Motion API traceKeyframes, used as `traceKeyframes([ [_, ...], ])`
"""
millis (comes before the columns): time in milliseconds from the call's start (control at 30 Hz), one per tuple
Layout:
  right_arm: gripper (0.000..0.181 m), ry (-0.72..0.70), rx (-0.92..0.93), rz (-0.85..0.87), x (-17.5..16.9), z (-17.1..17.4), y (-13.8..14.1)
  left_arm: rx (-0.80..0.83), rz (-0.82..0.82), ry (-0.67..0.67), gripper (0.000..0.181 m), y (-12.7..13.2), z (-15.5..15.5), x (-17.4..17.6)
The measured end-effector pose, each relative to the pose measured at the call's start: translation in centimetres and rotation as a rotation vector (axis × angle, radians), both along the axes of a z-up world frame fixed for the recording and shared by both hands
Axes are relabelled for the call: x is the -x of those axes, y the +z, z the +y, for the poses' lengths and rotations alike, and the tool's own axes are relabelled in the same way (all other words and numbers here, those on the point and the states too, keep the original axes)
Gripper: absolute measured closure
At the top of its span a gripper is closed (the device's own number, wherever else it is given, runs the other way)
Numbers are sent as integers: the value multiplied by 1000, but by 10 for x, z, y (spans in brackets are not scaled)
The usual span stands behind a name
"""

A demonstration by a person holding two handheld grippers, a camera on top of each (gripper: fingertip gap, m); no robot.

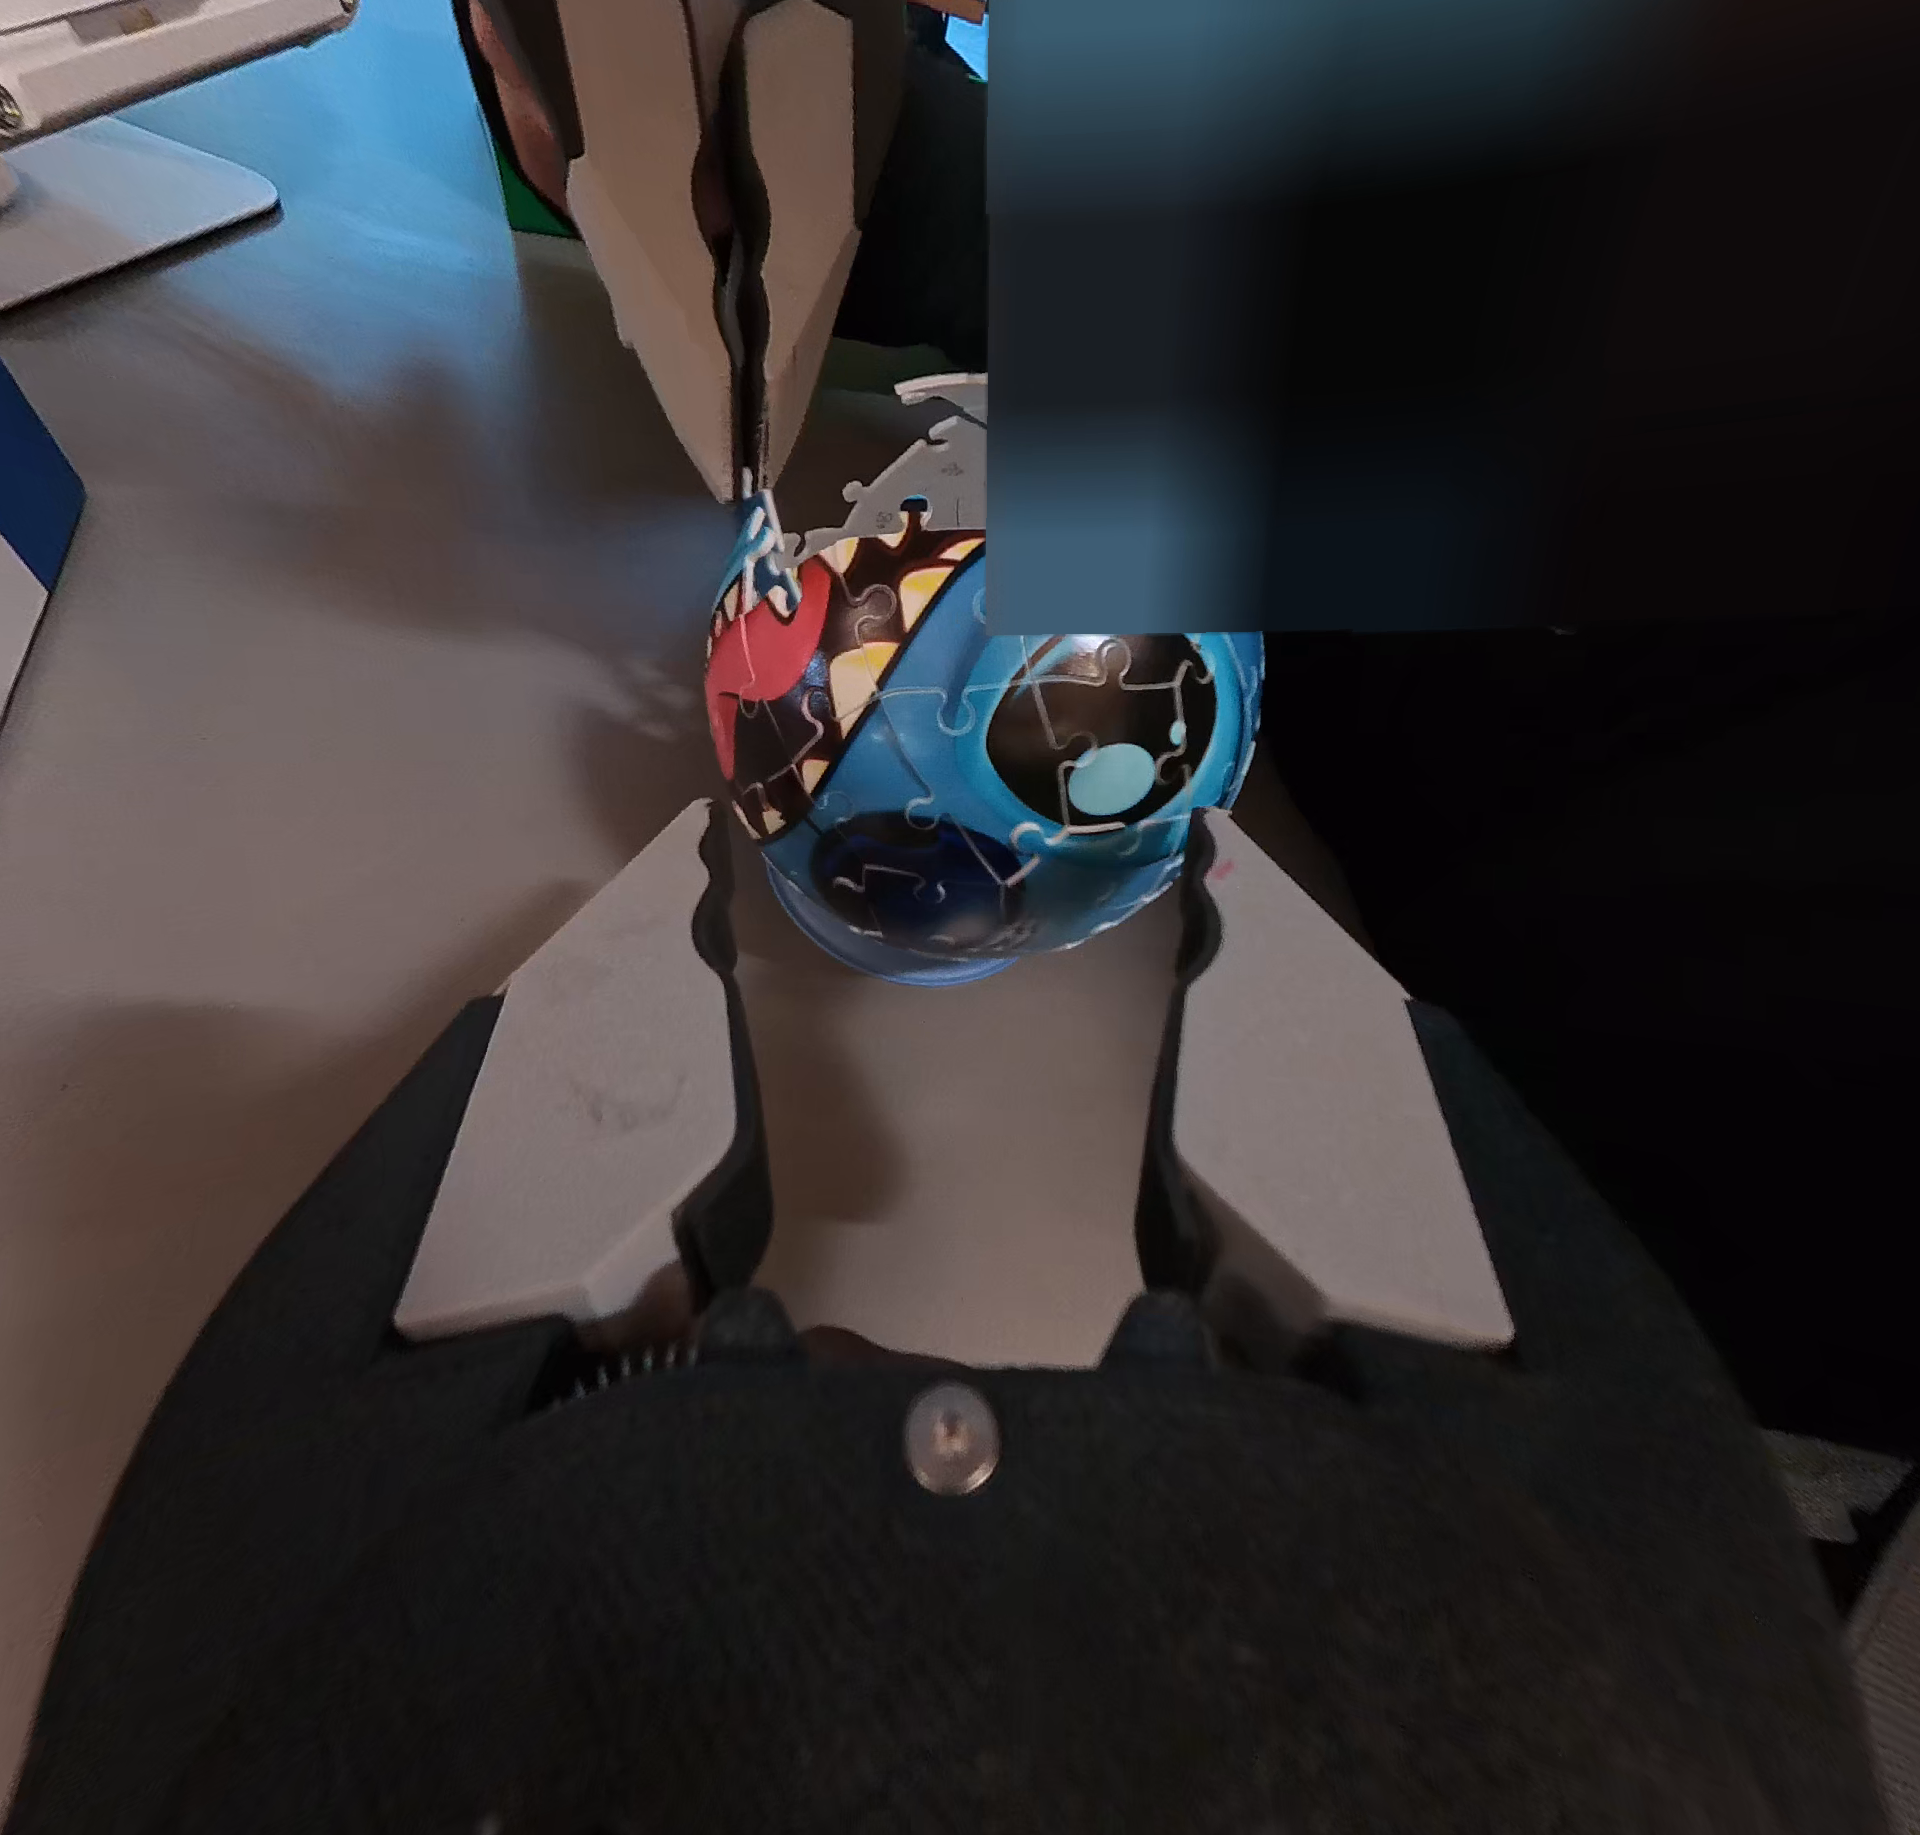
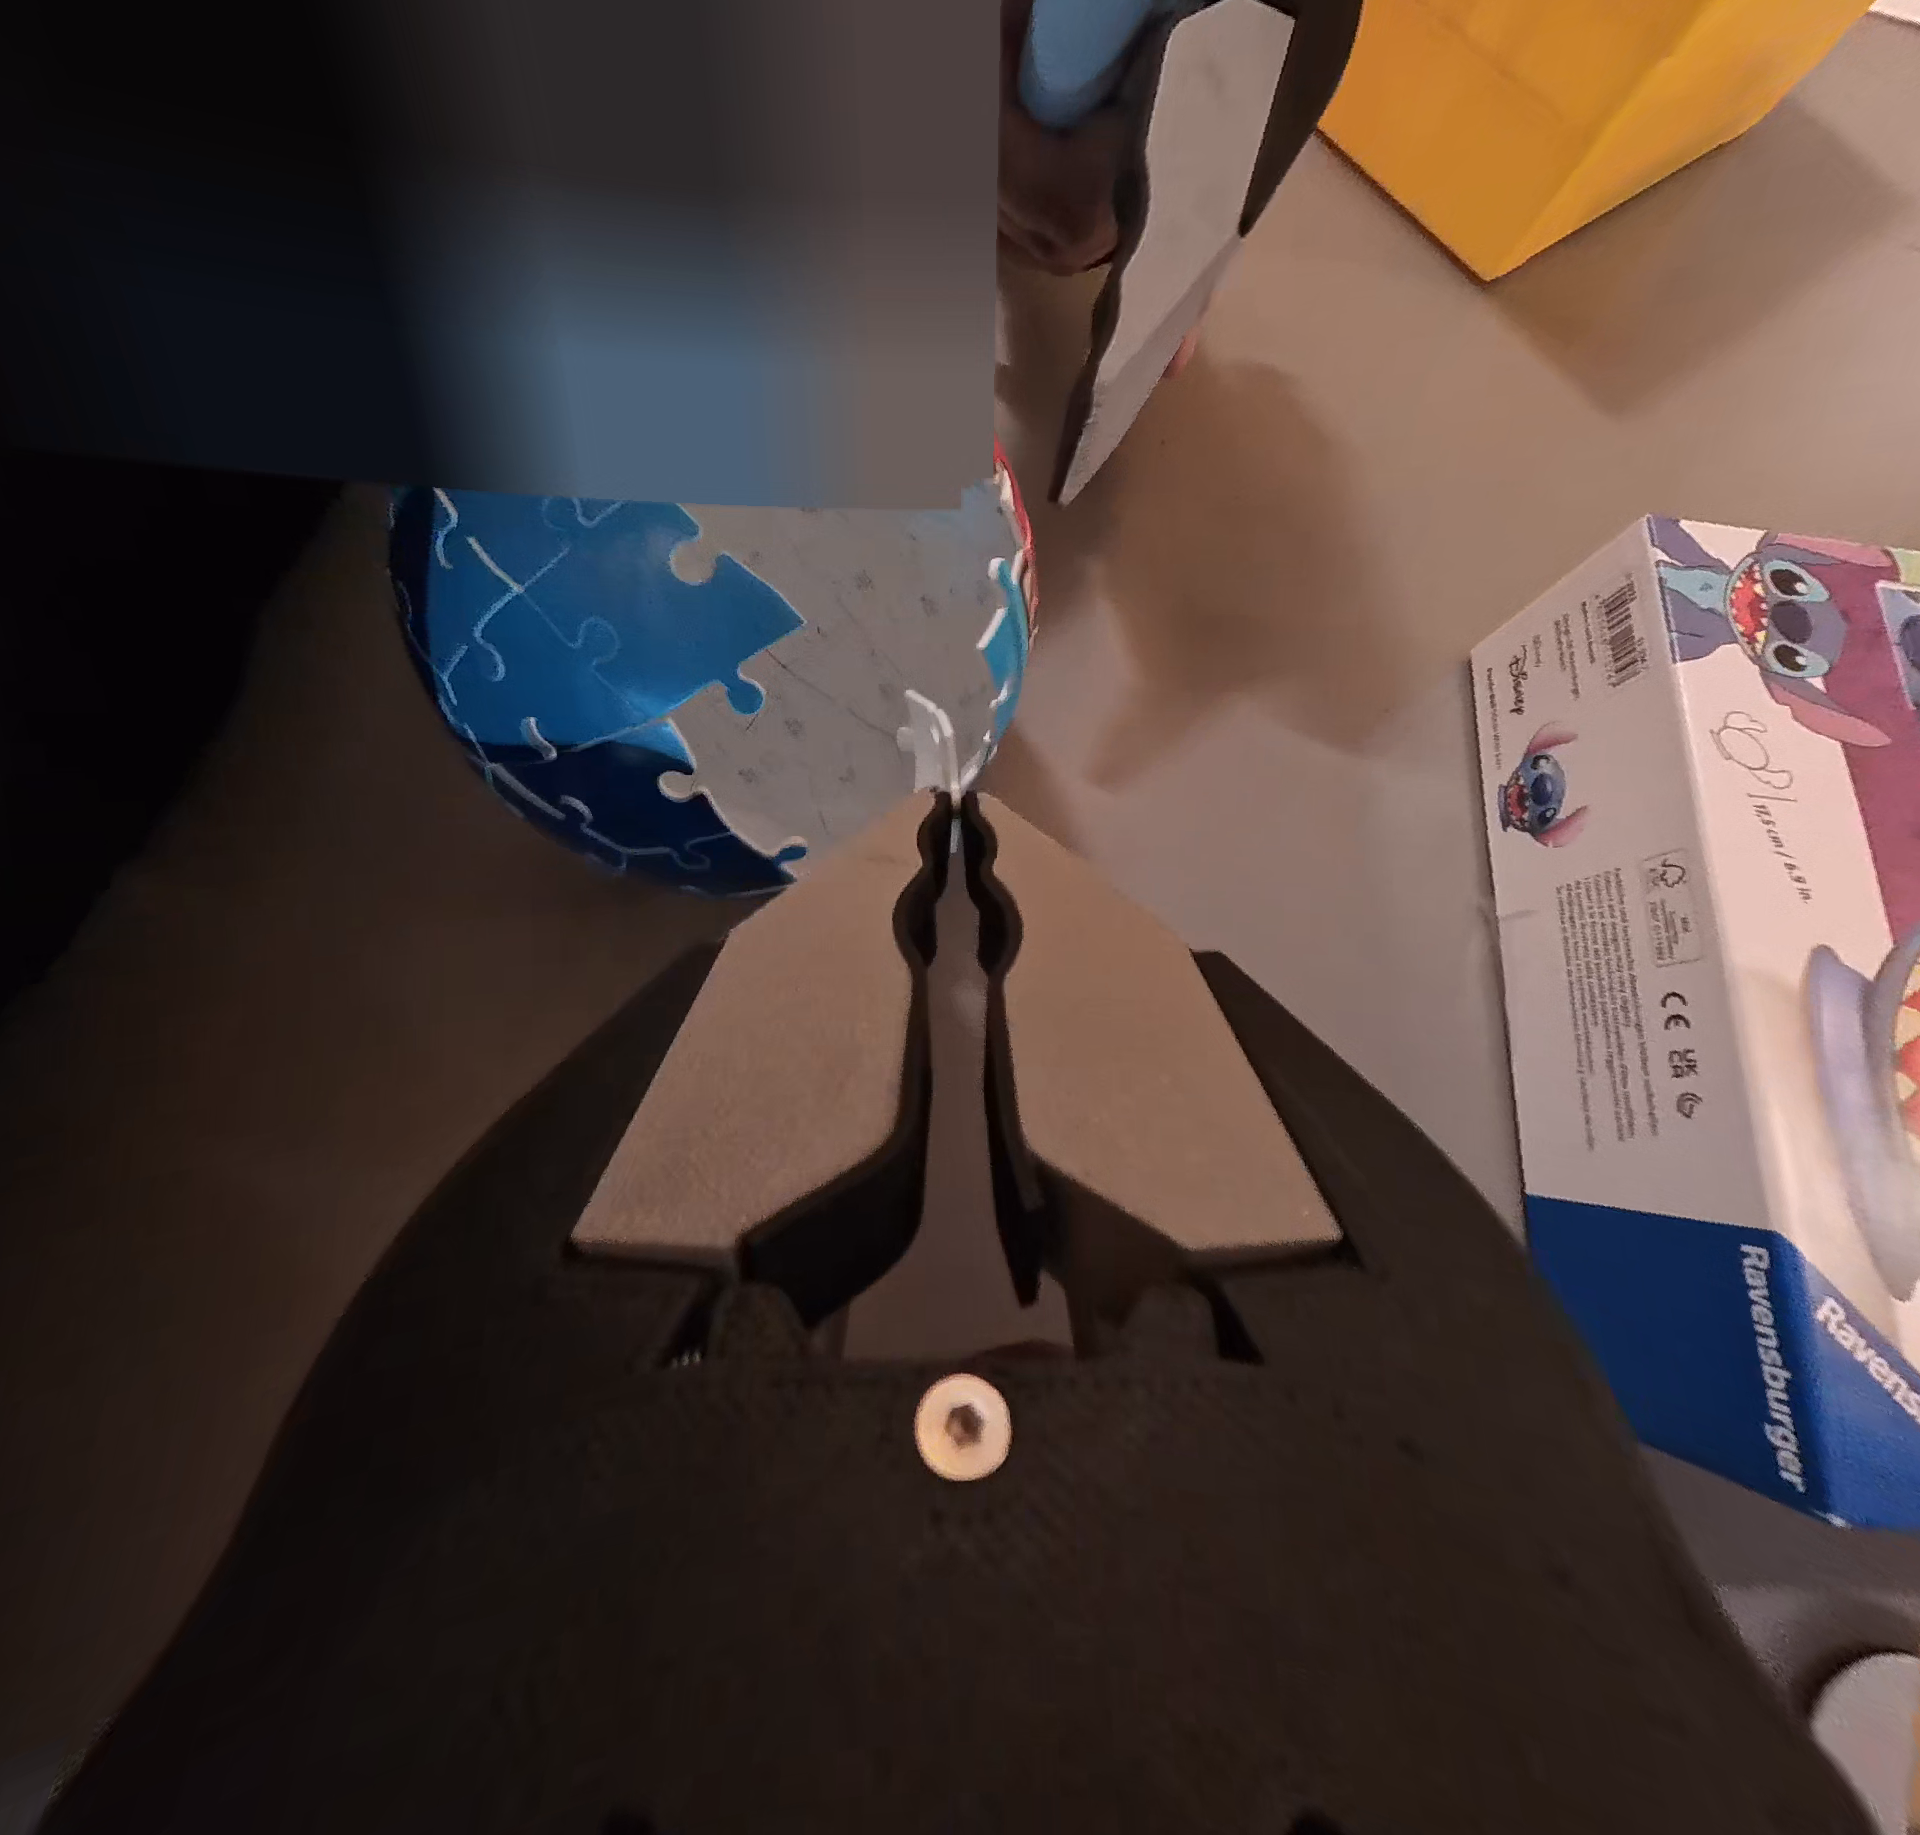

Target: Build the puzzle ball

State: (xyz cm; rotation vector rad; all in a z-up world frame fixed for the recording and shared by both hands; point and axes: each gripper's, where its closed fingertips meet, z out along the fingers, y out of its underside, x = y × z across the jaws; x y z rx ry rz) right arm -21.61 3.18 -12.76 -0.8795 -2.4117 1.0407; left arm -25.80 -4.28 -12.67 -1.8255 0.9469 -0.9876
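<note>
the left gripper (image 1: 956,829), its fingers spread wide, cradles the half-built blue plastic puzzle ball (image 1: 987,757) over the grey table (image 1: 260,746). the right gripper (image 2: 954,798) pinches a small curved puzzle piece (image 2: 940,746) against the ball's open rim. a white-and-blue puzzle box (image 2: 1704,954) lies nearby.

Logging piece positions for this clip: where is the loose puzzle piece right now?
The puzzle piece is pinched in the right gripper, at the open rim of the puzzle ball, beside its mouth artwork.
</note>
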Motion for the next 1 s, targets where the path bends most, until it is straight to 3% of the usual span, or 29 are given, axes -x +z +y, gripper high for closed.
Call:
traceKeyframes([
  [600, 181, 28, 42, -64, -3, -1, -8, 4, 12, -29, 97, -3, -4, -7],
  [1000, 181, -159, -10, -260, -1, -5, -10, -3, 26, -31, 94, -4, -5, -11],
])
